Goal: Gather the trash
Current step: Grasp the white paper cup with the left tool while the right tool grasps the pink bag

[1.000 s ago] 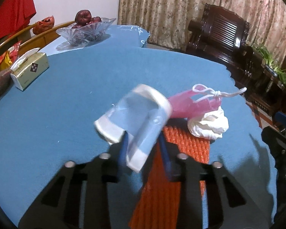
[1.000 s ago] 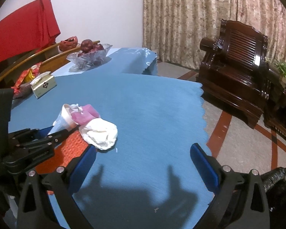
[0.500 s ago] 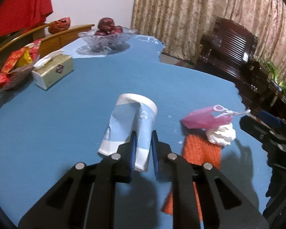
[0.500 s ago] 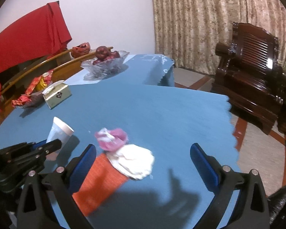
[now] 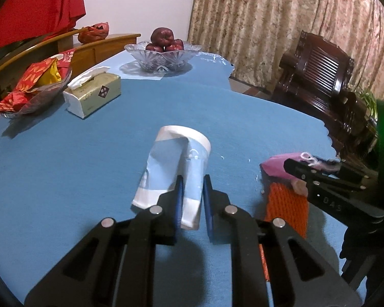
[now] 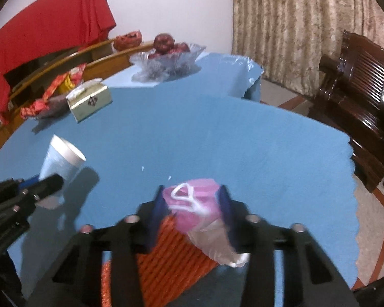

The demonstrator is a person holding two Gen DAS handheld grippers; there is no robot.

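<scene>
Blue desk point(image 5: 64, 166): left claw point(image 5: 192, 192) pinches crushed cup point(image 5: 176, 163), raised. Right claw point(image 6: 192, 204) closes around pink mask point(image 6: 194, 204) and tissue point(image 6: 217, 245). Risk: limp tissue slips free on lifting.

Paper cup point(image 5: 178, 168): thin paper, matt, creased, pale blue with white rim. Pink mask point(image 6: 194, 204): soft matt fabric, white cord loop. Orange mesh point(image 6: 171, 253): ribbed, rough netting. Tablecloth point(image 5: 64, 158): matt blue cloth. Far fruit bowl point(image 5: 163, 55): cut glass, glossy. Tissue box point(image 5: 93, 94): card, slight sheen. Right armchair point(image 6: 358, 81): dark wood, polished. Curtain point(image 5: 256, 20): patterned woven fabric.
</scene>
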